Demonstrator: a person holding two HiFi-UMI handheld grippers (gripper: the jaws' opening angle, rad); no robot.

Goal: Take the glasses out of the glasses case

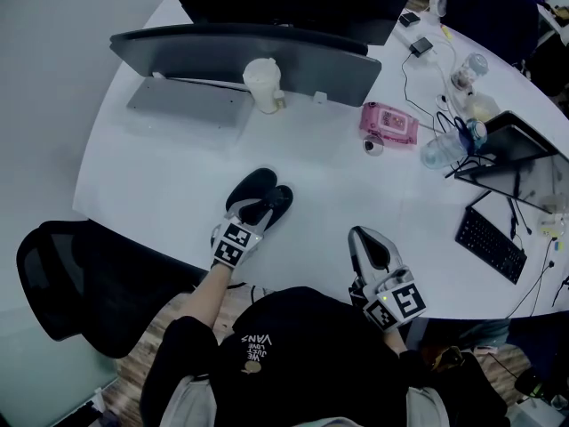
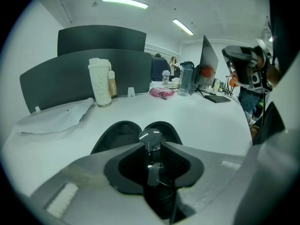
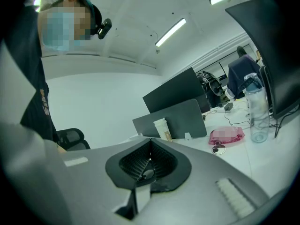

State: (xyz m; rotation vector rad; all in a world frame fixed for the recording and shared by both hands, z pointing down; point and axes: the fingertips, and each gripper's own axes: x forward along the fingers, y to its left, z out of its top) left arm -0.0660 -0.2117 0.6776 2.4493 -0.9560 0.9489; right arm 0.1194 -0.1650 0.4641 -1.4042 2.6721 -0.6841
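Observation:
The black glasses case lies open on the white table, its two halves side by side; the left gripper view shows both shells of the case just beyond the jaws. My left gripper sits at the case's near end. Its jaws are shut on the glasses, held edge-on with one shiny lens poking up and thin frame wire below. My left gripper hides the rest of them. My right gripper hovers near the table's front edge, shut with nothing held, and the right gripper points toward the far divider.
A white tumbler stands by a grey divider panel, with a grey cloth to its left. A pink pouch, a water bottle, a keyboard and cables fill the right. A black chair is front left.

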